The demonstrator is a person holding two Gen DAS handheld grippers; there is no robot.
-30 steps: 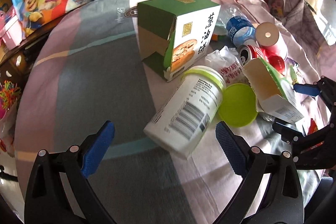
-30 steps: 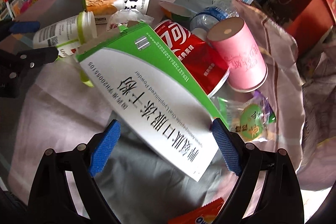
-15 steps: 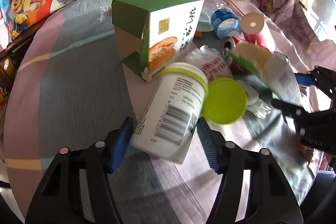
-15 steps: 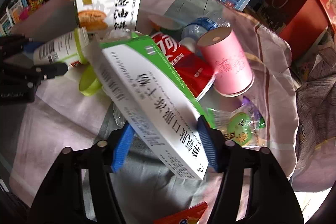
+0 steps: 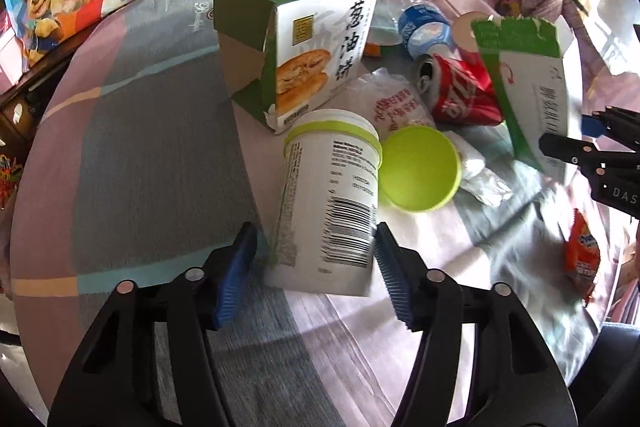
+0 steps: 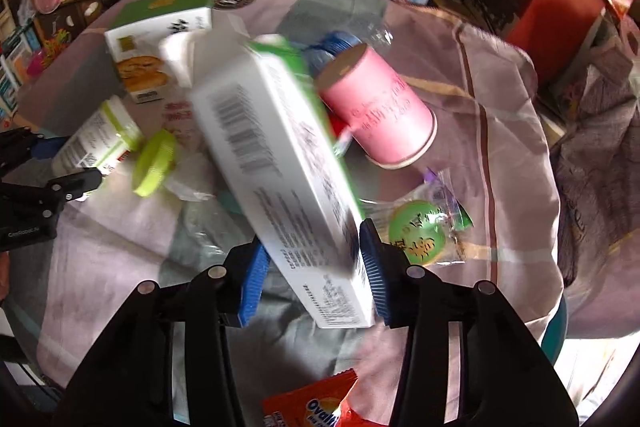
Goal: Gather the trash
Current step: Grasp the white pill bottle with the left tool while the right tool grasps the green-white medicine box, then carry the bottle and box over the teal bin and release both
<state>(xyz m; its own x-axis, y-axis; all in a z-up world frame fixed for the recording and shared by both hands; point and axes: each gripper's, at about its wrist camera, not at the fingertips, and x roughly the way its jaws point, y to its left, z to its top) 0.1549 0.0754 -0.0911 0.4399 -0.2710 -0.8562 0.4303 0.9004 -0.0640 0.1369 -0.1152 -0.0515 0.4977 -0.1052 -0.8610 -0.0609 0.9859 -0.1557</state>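
On the striped tablecloth (image 5: 132,131), both my claws grip trash.
Left view: my left gripper (image 5: 314,263) pinches the lying white jar (image 5: 328,199), its green lid (image 5: 420,175) just beside. Right view: my right gripper (image 6: 314,267) clamps the tilted white-and-green carton (image 6: 276,163), raised before the pink cup (image 6: 376,111).

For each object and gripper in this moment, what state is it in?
Left gripper: shut on the white plastic jar.
White plastic jar: on its side, lid off.
Lime-green lid: loose beside the jar mouth.
Right gripper: shut on the white-and-green carton.
White-and-green carton: lifted, tilted.
Red soda can: lying down, opened.
Pink paper cup: tipped over.
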